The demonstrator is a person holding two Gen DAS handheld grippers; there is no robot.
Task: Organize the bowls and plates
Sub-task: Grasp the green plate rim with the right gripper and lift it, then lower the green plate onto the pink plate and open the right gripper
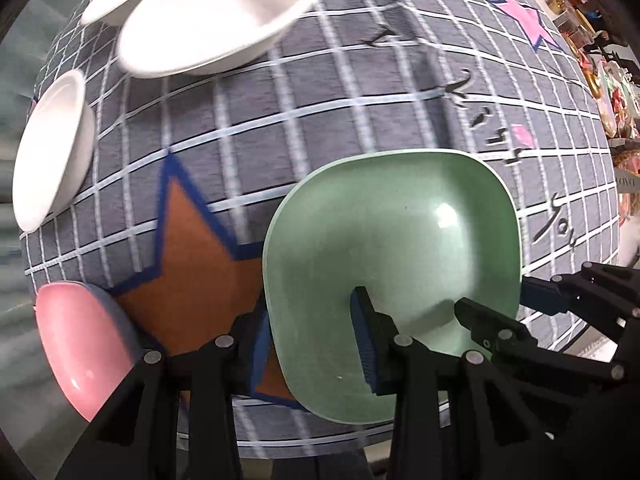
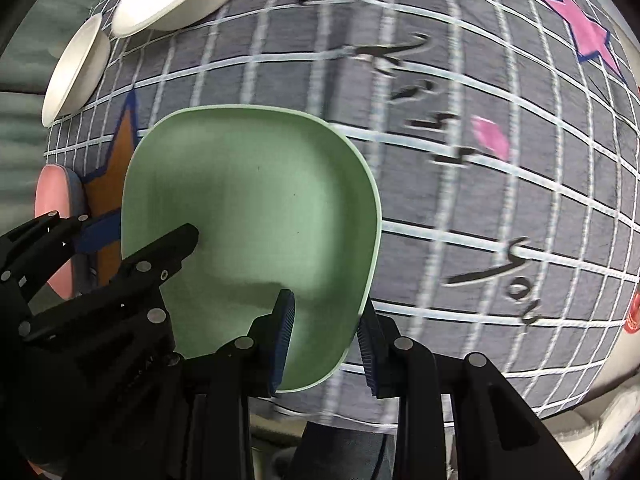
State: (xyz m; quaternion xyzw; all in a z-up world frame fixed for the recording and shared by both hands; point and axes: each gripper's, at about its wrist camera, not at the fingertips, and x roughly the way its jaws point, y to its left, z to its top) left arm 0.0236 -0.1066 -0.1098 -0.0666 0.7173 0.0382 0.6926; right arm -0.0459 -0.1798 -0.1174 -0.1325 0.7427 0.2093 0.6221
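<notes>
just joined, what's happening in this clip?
A person with a handheld gripper in each hand is sorting dishes. Both grippers hold the same green square bowl by opposite rims: the left gripper pinches one edge, the right gripper the other, above a grey grid tablecloth. The blur suggests they are in motion. Three white bowls and a pink bowl sit along the cloth's edge.
</notes>
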